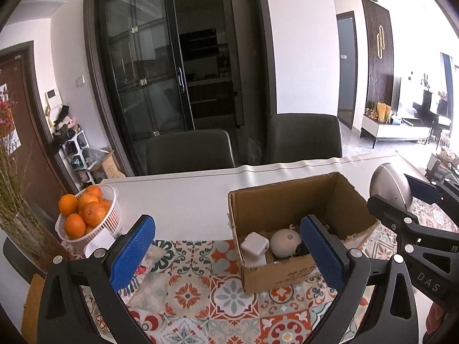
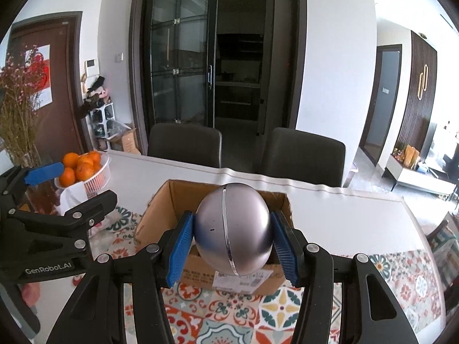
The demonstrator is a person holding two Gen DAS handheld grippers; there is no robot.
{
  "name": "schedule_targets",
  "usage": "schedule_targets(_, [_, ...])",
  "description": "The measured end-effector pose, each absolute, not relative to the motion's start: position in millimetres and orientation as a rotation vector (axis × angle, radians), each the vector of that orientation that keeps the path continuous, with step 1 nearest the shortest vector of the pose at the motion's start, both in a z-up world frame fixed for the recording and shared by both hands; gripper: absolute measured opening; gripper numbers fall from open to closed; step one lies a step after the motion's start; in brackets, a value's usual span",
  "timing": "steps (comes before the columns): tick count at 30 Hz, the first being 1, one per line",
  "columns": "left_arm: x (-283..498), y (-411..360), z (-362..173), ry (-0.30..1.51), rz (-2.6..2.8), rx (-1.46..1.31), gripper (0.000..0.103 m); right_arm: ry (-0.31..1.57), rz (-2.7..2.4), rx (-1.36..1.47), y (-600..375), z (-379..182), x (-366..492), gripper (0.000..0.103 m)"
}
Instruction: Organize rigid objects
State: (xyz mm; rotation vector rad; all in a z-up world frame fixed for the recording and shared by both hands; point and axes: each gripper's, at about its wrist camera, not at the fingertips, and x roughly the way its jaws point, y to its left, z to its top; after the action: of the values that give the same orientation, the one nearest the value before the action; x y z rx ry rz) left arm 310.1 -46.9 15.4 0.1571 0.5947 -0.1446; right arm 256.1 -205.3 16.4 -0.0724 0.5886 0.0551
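Right wrist view: right gripper (image 2: 233, 243) clamped on smooth silver egg-shaped metal object (image 2: 233, 229), held above open brown cardboard box (image 2: 160, 215) on patterned tablecloth (image 2: 275, 309). Left gripper (image 1: 226, 250) spread wide, holding nothing, beside box's left edge.

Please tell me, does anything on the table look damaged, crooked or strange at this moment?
Slightly. The cardboard box has a ragged, torn right rim, and the white table cover is wrinkled along the far edge. The silver egg-shaped object is clamped in the right gripper above the box, not spilled. The oranges sit tidily in their basket.
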Motion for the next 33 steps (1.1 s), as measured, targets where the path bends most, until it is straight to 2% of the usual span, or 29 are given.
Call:
schedule_targets(12, [353.9,-46.4,-1.8,0.654,-0.112,0.165,0.103,0.639,0.069,-0.089,-207.7,-0.3,308.0,0.054])
schedule_targets(26, [382.4,-46.3,-32.6,0.722,-0.065,0.202,0.103,0.768,0.074,-0.078,-215.0,-46.0,353.2,0.055])
schedule_targets(30, [383.2,-46.3,-35.7,0.734,-0.061,0.204,0.103,0.778,0.046,-0.078,-216.5,-52.2,356.9,0.064])
schedule_targets(33, [380.4,-45.9,-35.5,0.734,-0.061,0.203,0.103,0.780,0.034,-0.080,-217.4,-52.9,353.9,0.064])
